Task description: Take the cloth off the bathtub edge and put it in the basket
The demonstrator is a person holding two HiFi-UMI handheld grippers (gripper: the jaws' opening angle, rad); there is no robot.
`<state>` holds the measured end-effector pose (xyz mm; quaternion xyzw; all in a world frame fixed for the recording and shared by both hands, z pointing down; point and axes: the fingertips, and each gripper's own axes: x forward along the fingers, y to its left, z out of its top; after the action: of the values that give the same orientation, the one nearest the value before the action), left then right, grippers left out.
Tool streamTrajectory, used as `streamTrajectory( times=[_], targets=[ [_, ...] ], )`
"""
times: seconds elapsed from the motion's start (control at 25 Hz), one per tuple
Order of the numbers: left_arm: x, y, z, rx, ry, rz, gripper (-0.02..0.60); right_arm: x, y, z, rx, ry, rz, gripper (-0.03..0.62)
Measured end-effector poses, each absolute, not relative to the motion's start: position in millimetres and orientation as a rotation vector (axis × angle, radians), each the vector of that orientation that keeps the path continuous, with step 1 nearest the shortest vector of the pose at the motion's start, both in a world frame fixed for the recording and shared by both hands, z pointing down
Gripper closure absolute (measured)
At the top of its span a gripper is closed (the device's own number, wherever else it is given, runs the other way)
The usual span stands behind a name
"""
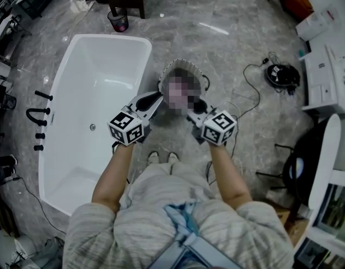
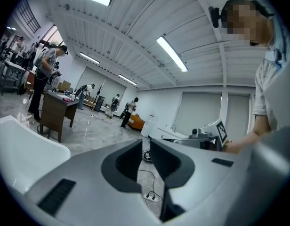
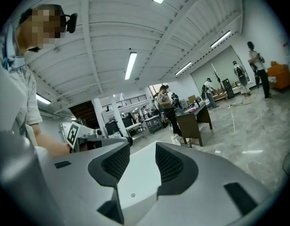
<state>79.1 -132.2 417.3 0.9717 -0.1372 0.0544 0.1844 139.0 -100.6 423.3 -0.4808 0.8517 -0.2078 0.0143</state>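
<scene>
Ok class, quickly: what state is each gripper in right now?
Left gripper: open by a narrow gap, nothing between the fingers.
Right gripper: open wider, nothing between its fingers.

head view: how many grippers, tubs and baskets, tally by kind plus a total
grippers: 2 (left gripper, right gripper)
tub: 1
basket: 1
total: 4
</scene>
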Motion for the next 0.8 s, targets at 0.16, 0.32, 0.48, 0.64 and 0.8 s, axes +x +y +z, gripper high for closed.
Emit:
streamTrajectory(
  times=[0.16, 0.32, 0.48, 0.64, 0.8],
  targets=[
    [71.9, -123.7, 410.4, 2.735, -0.391, 0.123, 0.531, 127.7, -86.9, 419.4, -1.473, 2.673, -0.627, 0.418],
    [67.8, -115.9, 406.5, 2.743, -0.383, 0.119, 0.531, 119.9, -77.6, 414.8, -1.477, 2.676, -0.622, 0.439],
    [69.2, -108.6, 403.1, 2.746, -0.373, 0.111, 0.531, 119.5, -71.2, 411.1, -1.504, 2.675, -0.575, 0.498],
    [74.7, -99.4, 398.1, 2.755, -0.356, 0.100, 0.531, 121.7, -65.3, 400.8, -1.530, 2.688, -0.516, 0.591],
    [75.5, -93.2, 395.0, 2.753, -0.339, 0.093, 0.531, 123.5, -62.4, 398.6, -1.552, 2.678, -0.508, 0.591]
  ],
)
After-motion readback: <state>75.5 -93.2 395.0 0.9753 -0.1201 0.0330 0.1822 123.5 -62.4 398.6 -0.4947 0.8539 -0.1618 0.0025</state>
